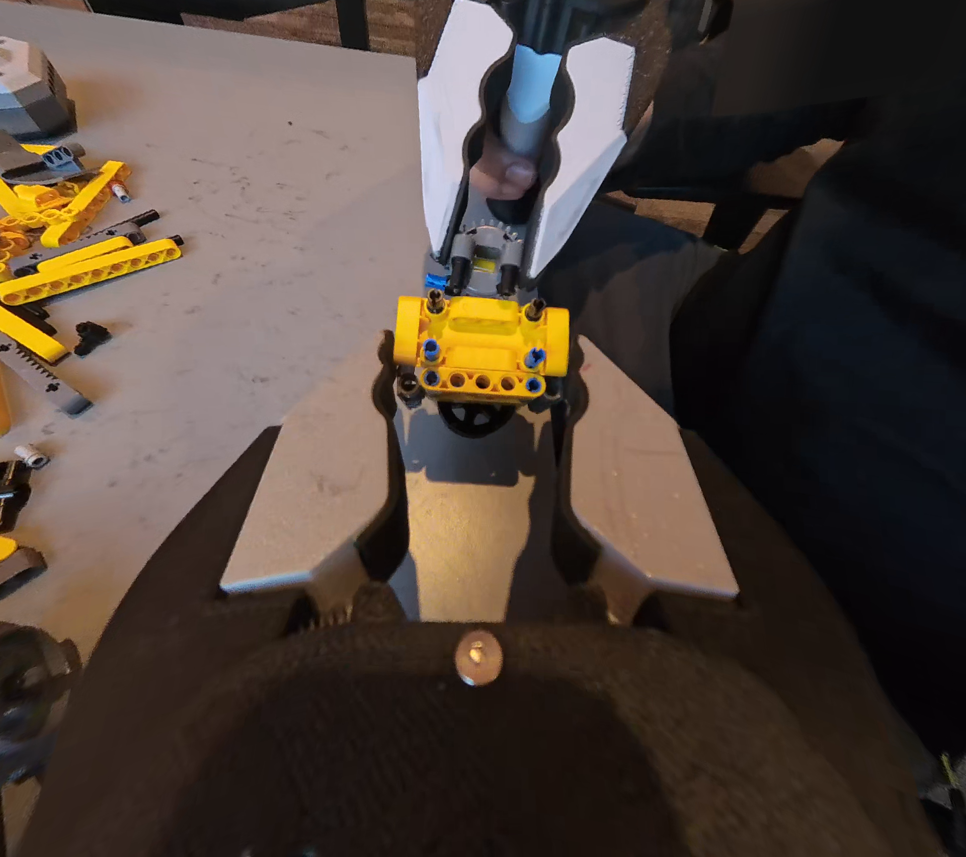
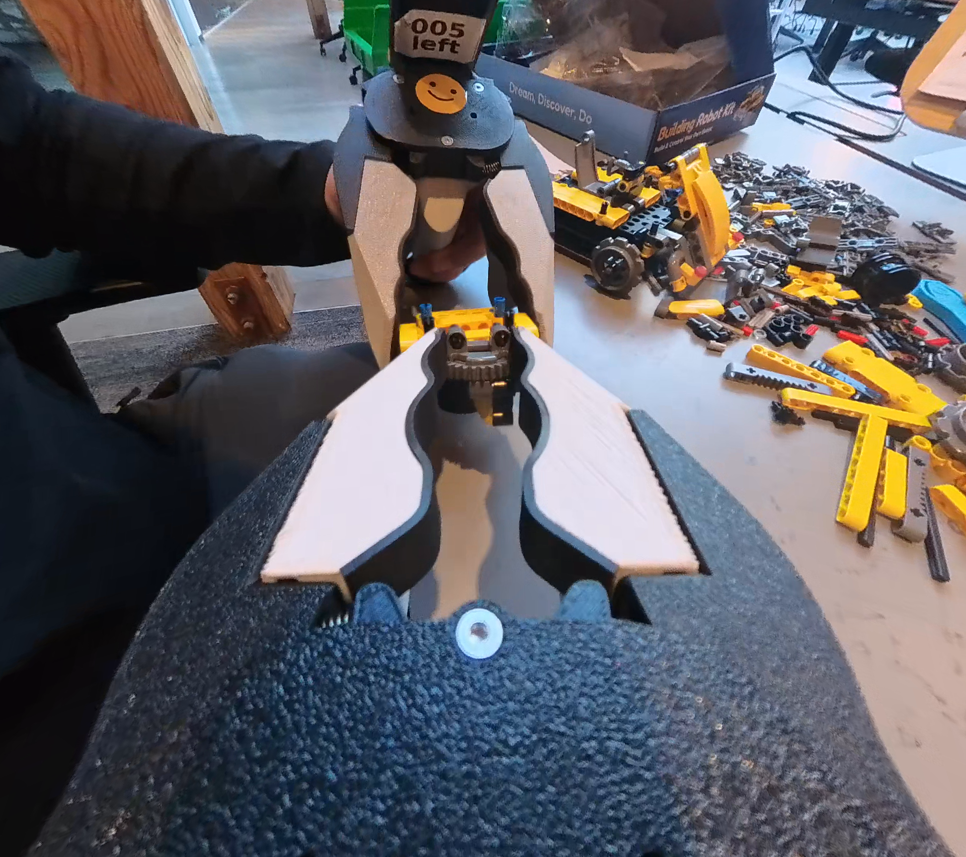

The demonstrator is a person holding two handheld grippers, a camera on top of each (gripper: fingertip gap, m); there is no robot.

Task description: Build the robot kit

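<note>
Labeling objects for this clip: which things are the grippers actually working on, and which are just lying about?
In hand:
- left gripper, shut on the yellow block assembly
- right gripper, shut on the grey gear piece; the two parts sit face to face

Lying about:
- loose yellow beams
- half-built vehicle
- kit box
- table

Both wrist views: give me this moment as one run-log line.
left gripper: shut on yellow block assembly | right gripper: shut on grey gear piece | pieces: facing, close | table: loose yellow beams
</note>
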